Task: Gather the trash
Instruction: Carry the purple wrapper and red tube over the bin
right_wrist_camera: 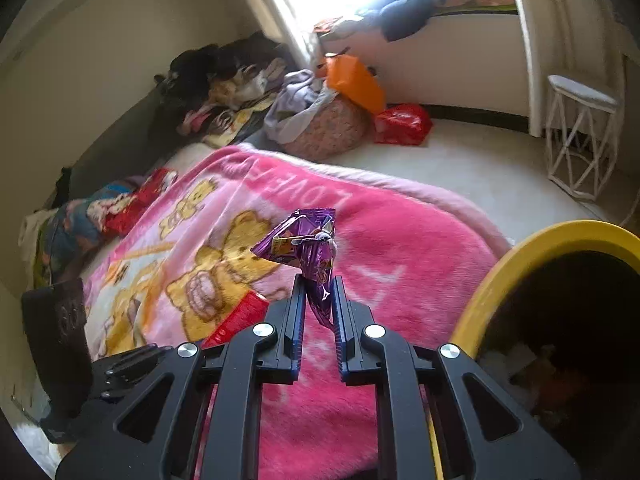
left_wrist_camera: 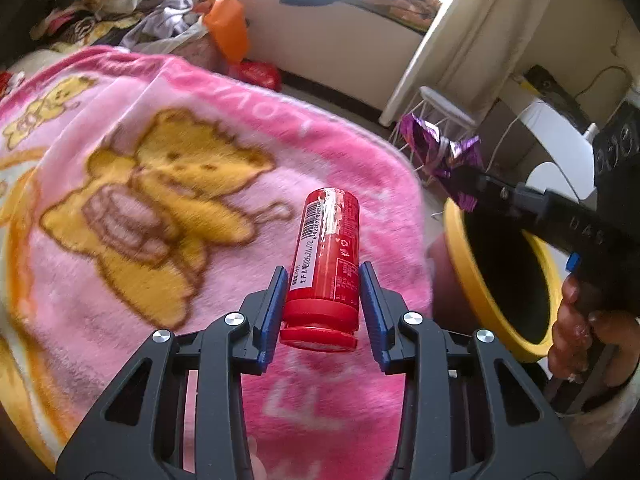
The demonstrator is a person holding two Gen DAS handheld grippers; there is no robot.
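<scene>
1. The right gripper (right_wrist_camera: 317, 300) is nearly shut, its jaws pinching the lower tail of a crumpled purple wrapper (right_wrist_camera: 306, 246). The wrapper stands up and forward out of the jaws, clear of the bedding.

2. The left gripper (left_wrist_camera: 323, 300) is part-way closed around a red bottle (left_wrist_camera: 326, 258). Its pads sit on either side of the bottle just above the cap. I judge it gripped, though the pad on the right shows a thin gap.

3. The bottle's long axis runs forward along the fingers, cap end towards the camera and base pointing away. It is raised above the pink blanket (left_wrist_camera: 120, 208), not lying on it.

4. The relation that matters is the yellow-rimmed bin (right_wrist_camera: 516, 272). In the right wrist view its dark mouth lies low and to the right of the jaws, just beside them.

5. In the left wrist view the same bin (left_wrist_camera: 472, 280) lies to the right of the bottle, and the right gripper (left_wrist_camera: 470, 184) already hangs over its far rim with the wrapper (left_wrist_camera: 440, 156).

6. So the right hand is nearer. The wrapper likely needs only a short carry rightward, then a release. The bottle must travel rightward past the blanket edge.
</scene>
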